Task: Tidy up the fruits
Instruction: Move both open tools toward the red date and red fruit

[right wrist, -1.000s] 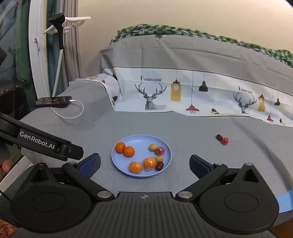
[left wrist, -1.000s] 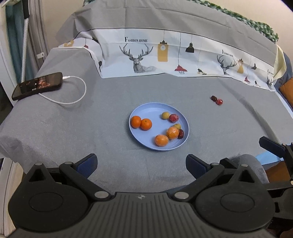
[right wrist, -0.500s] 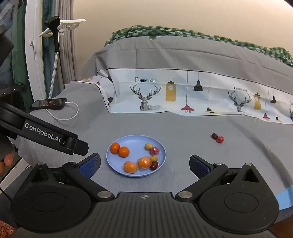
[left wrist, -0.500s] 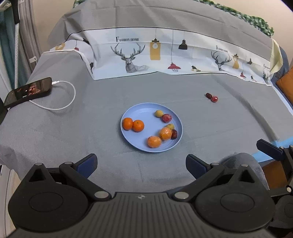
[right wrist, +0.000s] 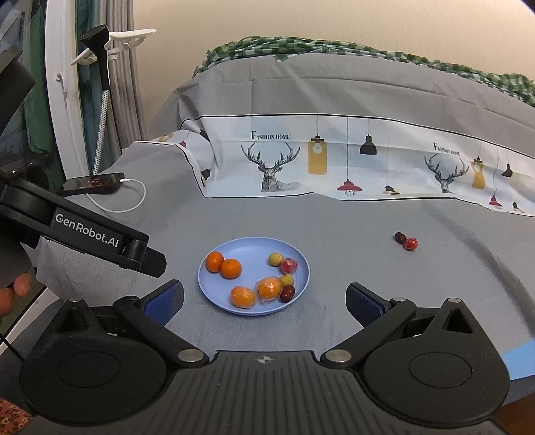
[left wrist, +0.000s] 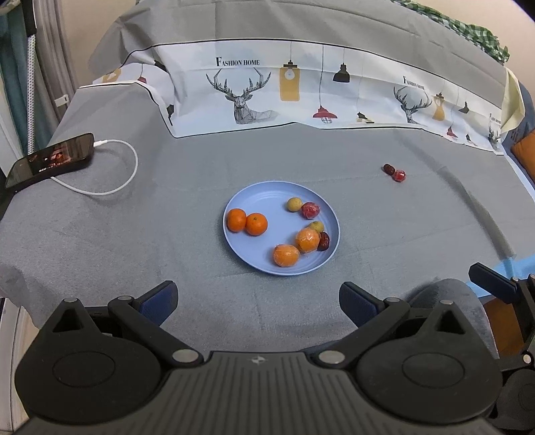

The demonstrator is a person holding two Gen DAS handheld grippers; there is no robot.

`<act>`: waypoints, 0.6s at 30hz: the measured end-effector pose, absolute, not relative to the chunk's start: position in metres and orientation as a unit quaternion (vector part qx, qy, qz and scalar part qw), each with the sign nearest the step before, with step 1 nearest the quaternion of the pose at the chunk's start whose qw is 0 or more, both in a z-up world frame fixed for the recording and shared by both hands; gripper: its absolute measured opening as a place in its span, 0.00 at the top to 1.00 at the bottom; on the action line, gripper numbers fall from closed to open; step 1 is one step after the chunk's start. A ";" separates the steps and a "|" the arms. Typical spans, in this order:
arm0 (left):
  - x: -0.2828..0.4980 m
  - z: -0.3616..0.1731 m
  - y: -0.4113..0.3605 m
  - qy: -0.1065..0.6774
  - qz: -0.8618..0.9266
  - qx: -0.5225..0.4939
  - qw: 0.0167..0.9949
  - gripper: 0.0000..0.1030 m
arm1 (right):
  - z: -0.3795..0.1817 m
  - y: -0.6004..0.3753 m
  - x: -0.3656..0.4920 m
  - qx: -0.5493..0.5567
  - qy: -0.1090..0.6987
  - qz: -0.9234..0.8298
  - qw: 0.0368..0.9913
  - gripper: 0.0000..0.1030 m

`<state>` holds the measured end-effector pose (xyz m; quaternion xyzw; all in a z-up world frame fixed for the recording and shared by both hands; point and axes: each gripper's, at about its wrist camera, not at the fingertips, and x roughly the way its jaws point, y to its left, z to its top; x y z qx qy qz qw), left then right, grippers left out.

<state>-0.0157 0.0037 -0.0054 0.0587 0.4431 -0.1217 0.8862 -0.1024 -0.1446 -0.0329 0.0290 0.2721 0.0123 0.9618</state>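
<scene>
Hovering with jaws apart, the left tool and right tool face a blue plate holding most fruits, two red fruits remaining on the bed.

Beige wall behind a grey-covered bed; grey curtain at left

Black phone on white charging cable, grey sheet, deer-print cloth, green checked fabric
</scene>
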 end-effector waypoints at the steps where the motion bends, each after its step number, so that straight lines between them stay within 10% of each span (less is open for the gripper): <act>1: -0.015 -0.005 0.004 0.444 -0.121 0.058 0.886 0.00 | -0.033 -0.145 -0.102 0.029 0.273 0.013 0.961 0.01; 18: 0.031 -0.002 -0.023 0.454 -0.105 0.063 0.883 0.00 | -0.064 -0.253 -0.046 0.109 0.296 -0.115 0.942 0.01</act>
